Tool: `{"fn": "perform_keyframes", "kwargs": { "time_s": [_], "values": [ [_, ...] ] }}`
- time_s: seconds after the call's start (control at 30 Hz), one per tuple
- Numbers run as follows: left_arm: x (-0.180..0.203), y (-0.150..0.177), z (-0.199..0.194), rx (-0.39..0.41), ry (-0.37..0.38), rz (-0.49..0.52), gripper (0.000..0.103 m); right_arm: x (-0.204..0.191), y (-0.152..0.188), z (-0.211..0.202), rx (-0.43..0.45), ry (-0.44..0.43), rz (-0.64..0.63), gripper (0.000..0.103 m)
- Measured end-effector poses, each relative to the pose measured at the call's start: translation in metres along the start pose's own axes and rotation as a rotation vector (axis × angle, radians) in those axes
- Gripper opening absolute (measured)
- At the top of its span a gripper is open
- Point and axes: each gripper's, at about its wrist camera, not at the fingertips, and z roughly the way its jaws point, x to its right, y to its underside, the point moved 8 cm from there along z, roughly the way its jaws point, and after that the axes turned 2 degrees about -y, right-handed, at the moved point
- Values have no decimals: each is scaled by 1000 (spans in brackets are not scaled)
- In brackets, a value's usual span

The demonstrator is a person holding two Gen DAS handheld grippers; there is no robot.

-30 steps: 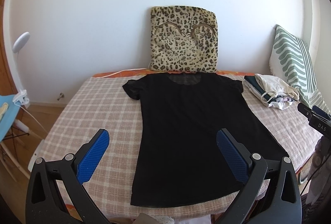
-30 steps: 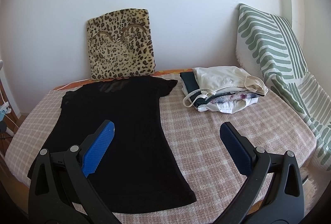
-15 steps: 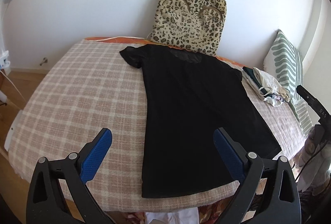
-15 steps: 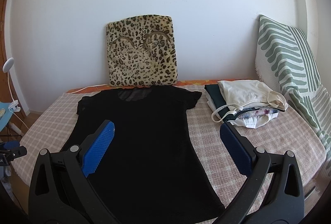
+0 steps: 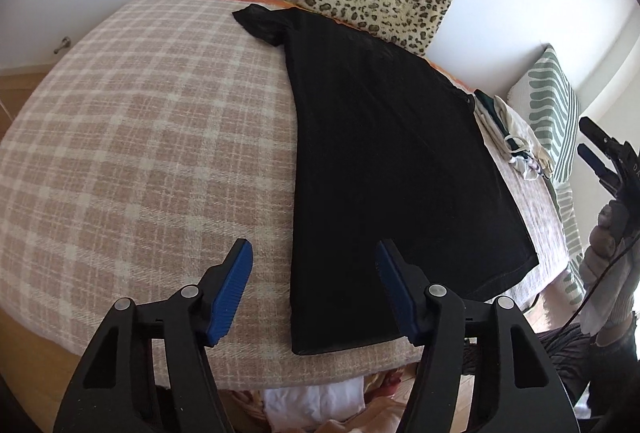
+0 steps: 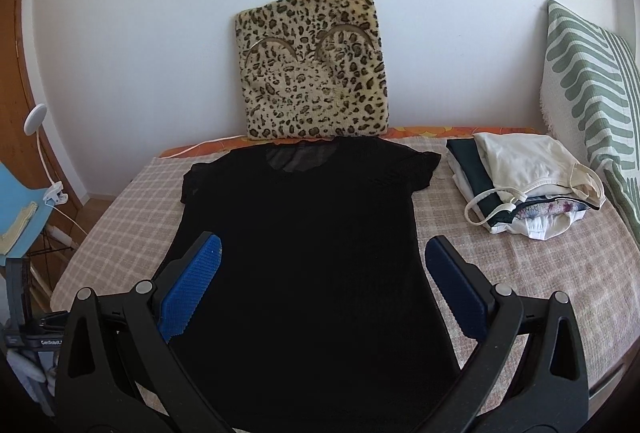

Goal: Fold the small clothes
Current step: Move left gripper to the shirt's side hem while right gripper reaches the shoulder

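Flat on plaid blanket (image 5: 132,121), black t-shirt (image 6: 304,253), folded clothes pile (image 6: 524,189) at 2 o'clock, left gripper (image 5: 314,289) spread, right gripper (image 6: 322,289) spread, both holding nothing, basket contents below unclear.

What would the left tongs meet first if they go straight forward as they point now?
Probably the black shirt: the open left tongs point down at its lower left edge, on the checked blanket. Depth is unclear.

black shirt (image 6: 304,233), leopard-print cushion (image 6: 314,67), pink-and-cream checked blanket (image 5: 132,121).
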Motion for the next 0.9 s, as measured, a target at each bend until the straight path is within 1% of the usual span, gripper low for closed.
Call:
{"fn": "perform_keyframes", "kwargs": {
  "time_s": [0.03, 0.1, 0.17, 0.23, 0.3, 0.4, 0.43, 0.57, 0.67, 0.7, 0.73, 0.8, 0.9],
  "values": [
    [-1, 2, 2, -6, -4, 3, 56, -5, -5, 5, -10, -12, -6, 103],
    [-4, 5, 4, -16, 4, -10, 55, -21, -18, 19, -21, -43, -37, 103],
    [-6, 9, 7, -37, 28, -27, 52, -39, -33, 33, -19, -55, -82, 103],
    [-7, 10, 9, -52, 56, -45, 47, -58, -46, 48, -29, -75, -114, 103],
    [-9, 7, 8, -46, 65, -54, 44, -76, -58, 63, -41, -101, -129, 103],
    [-13, 3, 6, -28, 53, -47, 43, -103, -75, 87, -58, -132, -146, 103],
    [-14, 3, 6, -27, 55, -49, 40, -112, -80, 94, -61, -140, -153, 103],
    [-17, 5, 10, -44, 72, -68, 39, -146, -95, 121, -84, -175, -167, 103],
    [-15, 8, 15, -71, 92, -85, 39, -171, -103, 144, -116, -203, -171, 96],
    [-14, 8, 16, -74, 97, -89, 37, -180, -105, 153, -130, -214, -173, 93],
    [-13, 7, 17, -72, 99, -89, 34, -188, -106, 162, -146, -225, -175, 92],
    [-11, 6, 20, -72, 86, -73, 32, -203, -107, 181, -178, -247, -177, 89],
    [-8, 7, 24, -75, 76, -49, 32, -223, -105, 212, -244, -272, -161, 85]
  ]
}}
